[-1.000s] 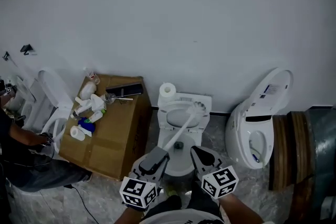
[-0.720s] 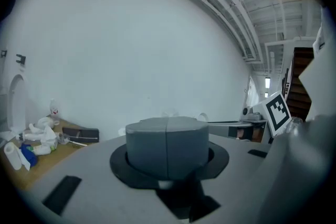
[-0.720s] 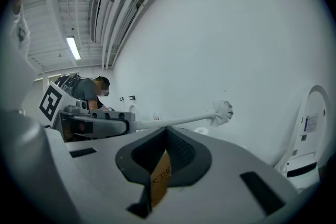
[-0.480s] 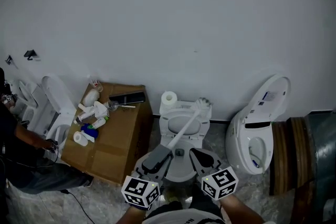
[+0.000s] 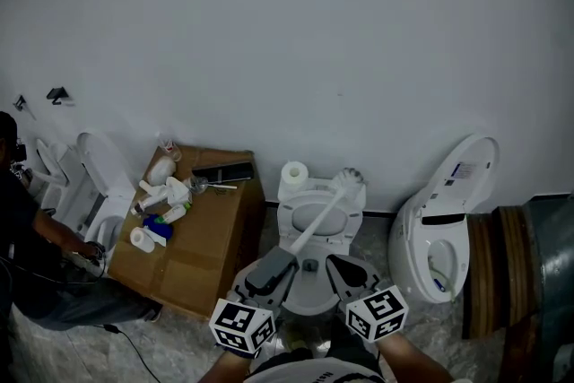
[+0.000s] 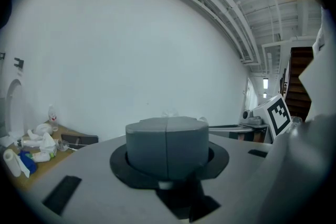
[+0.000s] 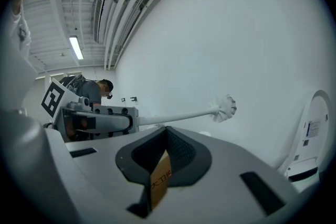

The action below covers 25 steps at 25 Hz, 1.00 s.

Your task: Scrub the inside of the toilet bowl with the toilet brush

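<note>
We are clamping the toilet brush (image 5: 318,215) in the left gripper (image 5: 273,263), its shaft aiming one o'clock over the toilet bowl (image 5: 285,213); the right gripper (image 5: 339,269) is pinching a tan slip (image 7: 159,178).

Left gripper (image 5: 276,261), grey with a square-marker cube, held low and angled forward, jaws pressed together on the handle of the white toilet brush (image 5: 316,215). Right gripper (image 5: 338,264), just beside it and likewise angled forward, jaws closed together.
</note>
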Each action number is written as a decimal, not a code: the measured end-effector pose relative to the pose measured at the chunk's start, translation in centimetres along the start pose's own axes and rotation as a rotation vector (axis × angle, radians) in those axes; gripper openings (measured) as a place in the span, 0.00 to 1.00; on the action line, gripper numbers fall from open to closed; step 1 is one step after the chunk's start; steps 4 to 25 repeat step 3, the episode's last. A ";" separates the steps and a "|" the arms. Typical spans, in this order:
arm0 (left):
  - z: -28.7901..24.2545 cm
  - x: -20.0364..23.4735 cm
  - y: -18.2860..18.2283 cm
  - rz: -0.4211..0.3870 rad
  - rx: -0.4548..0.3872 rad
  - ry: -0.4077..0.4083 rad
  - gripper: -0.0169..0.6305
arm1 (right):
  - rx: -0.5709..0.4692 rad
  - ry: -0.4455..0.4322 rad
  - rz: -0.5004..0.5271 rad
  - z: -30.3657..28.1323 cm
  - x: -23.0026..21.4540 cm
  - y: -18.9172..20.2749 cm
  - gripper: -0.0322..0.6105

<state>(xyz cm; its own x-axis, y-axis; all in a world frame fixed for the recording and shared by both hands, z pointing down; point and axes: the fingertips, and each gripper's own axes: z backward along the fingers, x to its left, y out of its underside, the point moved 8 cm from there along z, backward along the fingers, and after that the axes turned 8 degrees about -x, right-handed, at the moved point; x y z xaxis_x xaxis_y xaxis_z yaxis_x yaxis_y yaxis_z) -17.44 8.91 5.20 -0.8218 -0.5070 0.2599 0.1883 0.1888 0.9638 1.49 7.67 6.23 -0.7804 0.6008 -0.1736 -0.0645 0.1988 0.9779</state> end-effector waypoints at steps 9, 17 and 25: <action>0.3 0.0 -0.2 0.000 -0.002 0.002 0.26 | 0.001 0.000 0.005 0.1 0.4 -0.1 0.07; 0.3 0.0 -0.2 0.000 -0.002 0.002 0.26 | 0.001 0.000 0.005 0.1 0.4 -0.1 0.07; 0.3 0.0 -0.2 0.000 -0.002 0.002 0.26 | 0.001 0.000 0.005 0.1 0.4 -0.1 0.07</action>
